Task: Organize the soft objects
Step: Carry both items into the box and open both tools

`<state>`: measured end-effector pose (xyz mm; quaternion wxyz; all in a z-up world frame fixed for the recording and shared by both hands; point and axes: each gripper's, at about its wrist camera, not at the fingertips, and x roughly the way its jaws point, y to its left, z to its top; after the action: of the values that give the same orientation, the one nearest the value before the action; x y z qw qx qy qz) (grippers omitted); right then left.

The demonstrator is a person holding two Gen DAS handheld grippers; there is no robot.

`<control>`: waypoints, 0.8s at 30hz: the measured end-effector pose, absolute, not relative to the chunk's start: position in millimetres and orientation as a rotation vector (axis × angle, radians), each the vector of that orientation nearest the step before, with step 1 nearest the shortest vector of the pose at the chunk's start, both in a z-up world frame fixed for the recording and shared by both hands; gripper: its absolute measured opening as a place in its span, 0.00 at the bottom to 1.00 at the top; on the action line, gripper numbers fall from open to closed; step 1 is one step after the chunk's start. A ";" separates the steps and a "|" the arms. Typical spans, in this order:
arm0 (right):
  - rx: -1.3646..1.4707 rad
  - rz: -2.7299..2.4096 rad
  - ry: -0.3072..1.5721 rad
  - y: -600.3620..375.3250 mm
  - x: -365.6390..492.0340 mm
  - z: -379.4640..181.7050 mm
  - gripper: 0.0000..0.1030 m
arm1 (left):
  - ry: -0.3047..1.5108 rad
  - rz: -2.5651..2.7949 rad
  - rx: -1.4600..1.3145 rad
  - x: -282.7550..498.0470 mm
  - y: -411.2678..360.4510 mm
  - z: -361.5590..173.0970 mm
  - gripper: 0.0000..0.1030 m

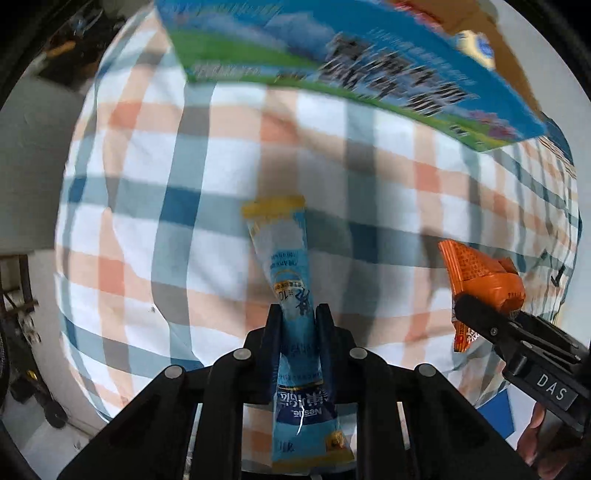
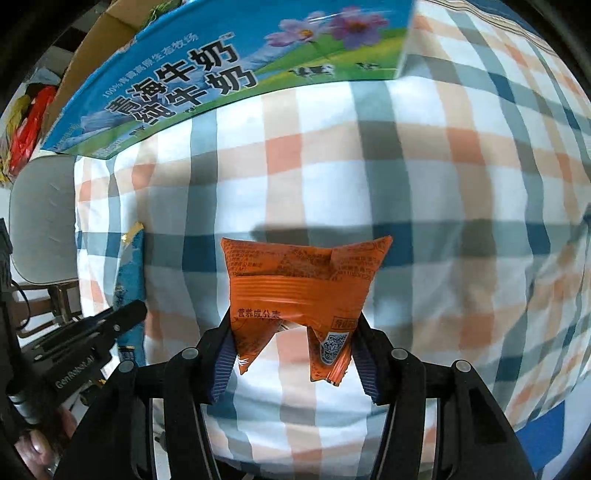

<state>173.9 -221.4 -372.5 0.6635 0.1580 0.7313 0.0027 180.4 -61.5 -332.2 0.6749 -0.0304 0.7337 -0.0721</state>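
Note:
My left gripper (image 1: 297, 314) is shut on a long light-blue Nestle sachet (image 1: 286, 258) with a yellow top edge, held above the checked cloth. My right gripper (image 2: 293, 325) is shut on an orange snack packet (image 2: 301, 280), pinched by its two lower corners and held above the cloth. The orange packet (image 1: 480, 273) and the right gripper (image 1: 491, 317) show at the right of the left wrist view. The blue sachet (image 2: 129, 280) and the left gripper (image 2: 122, 317) show at the left of the right wrist view.
A blue and green milk carton box (image 2: 229, 70) lies on the far side of the checked tablecloth (image 2: 443, 206). A brown cardboard box (image 1: 476, 22) stands behind it. A grey chair (image 2: 40, 221) is beyond the cloth's left edge.

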 end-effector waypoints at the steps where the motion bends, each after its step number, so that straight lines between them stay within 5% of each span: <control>1: 0.362 0.010 1.641 -221.5 171.2 -367.1 0.56 | 1.636 -0.168 -0.059 178.5 -60.9 -323.2 0.15; 13: 0.362 0.091 1.485 -209.2 175.0 -266.8 0.55 | 1.426 -0.218 -0.038 200.5 -51.6 -219.4 0.10; 18: 0.353 0.129 1.428 -213.3 182.0 -228.8 0.55 | 1.419 -0.238 -0.052 218.7 -40.5 -218.6 0.10; 24: 0.332 0.103 1.438 -207.7 191.8 -244.6 0.55 | 1.571 -0.251 -0.061 212.6 -28.6 -286.1 0.38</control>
<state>191.8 -207.7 -244.6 0.7387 0.1514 0.6552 0.0469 212.6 -28.6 -286.1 0.6995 -0.0275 0.7051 -0.1127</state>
